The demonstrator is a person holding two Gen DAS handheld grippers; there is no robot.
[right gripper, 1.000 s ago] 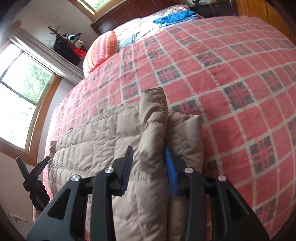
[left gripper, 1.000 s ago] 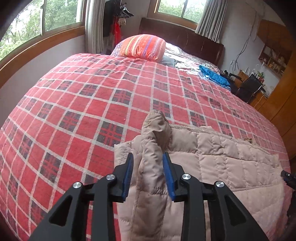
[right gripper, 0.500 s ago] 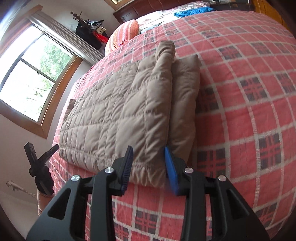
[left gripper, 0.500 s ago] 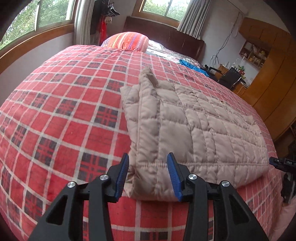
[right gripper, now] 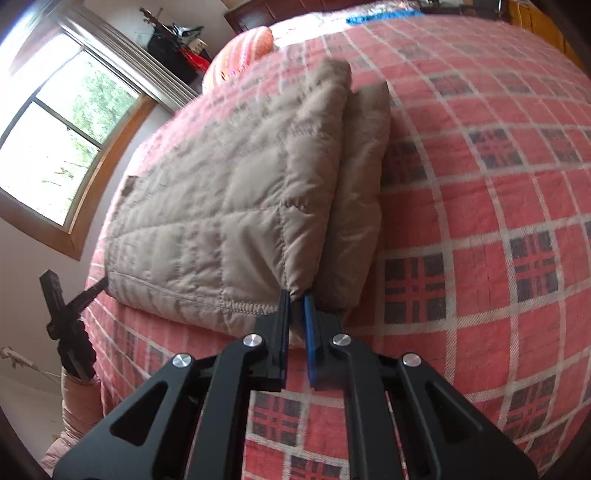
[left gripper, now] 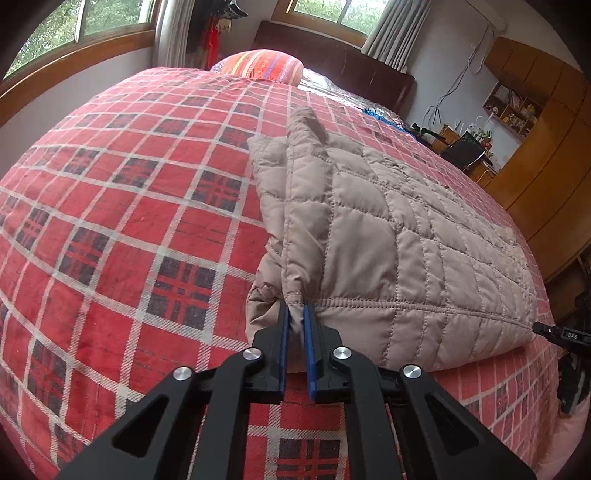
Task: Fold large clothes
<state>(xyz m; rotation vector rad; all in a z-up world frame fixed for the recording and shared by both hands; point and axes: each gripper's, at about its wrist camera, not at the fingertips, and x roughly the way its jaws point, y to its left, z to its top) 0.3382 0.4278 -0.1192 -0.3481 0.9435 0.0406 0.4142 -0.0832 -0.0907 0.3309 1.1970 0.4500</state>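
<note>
Pinching jacket hem corners, both grippers.

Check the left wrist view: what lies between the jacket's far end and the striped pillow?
Only bare red plaid bedspread lies between the quilted beige jacket and the striped pillow, as the left wrist view shows; nothing else rests there.

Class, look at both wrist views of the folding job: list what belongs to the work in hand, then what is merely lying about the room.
In the job:
quilted beige jacket
left tongs, pinching its near hem
right tongs, pinching the other near corner

Lying about:
plaid bedspread underneath
striped pillow
blue cloth
</note>
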